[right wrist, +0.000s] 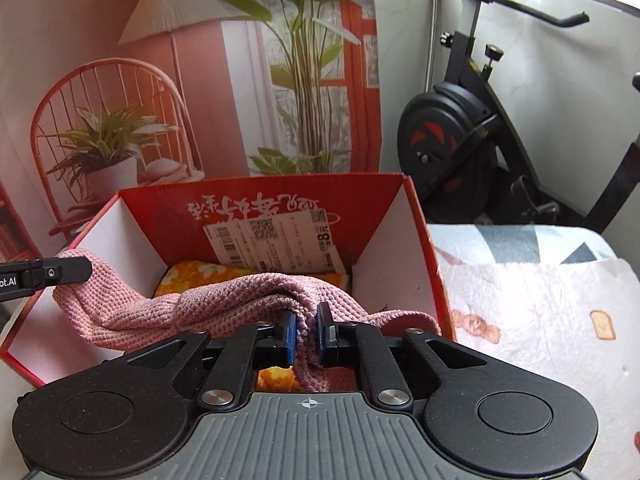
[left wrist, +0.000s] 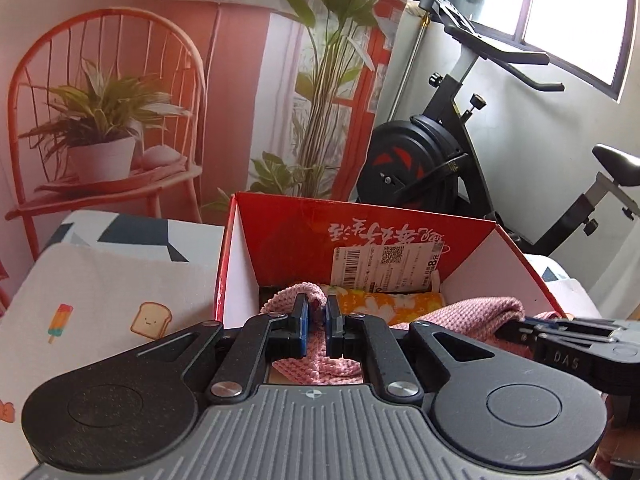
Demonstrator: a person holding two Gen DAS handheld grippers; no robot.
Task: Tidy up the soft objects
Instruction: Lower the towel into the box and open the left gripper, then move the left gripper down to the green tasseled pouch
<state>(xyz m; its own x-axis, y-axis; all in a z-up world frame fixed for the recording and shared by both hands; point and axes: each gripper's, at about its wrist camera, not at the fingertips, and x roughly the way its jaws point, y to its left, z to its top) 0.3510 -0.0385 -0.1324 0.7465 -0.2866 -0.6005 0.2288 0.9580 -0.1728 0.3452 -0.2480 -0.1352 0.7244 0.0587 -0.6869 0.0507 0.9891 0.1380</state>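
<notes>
A pink knitted cloth (right wrist: 224, 300) is stretched across the open red cardboard box (right wrist: 420, 240). My left gripper (left wrist: 317, 312) is shut on one end of the pink cloth (left wrist: 308, 364) over the box (left wrist: 236, 248). My right gripper (right wrist: 306, 324) is shut on the other end. An orange flowered cloth (left wrist: 384, 304) lies in the bottom of the box under the pink one and also shows in the right wrist view (right wrist: 192, 276). The right gripper (left wrist: 516, 332) shows in the left wrist view, the left gripper (right wrist: 88, 270) in the right.
The box stands on a white cloth printed with toast and ice lollies (left wrist: 100, 304). A shipping label (right wrist: 272, 240) is stuck on the box's far inner wall. Behind are a backdrop with chair and plants (left wrist: 104, 120) and an exercise bike (left wrist: 432, 160).
</notes>
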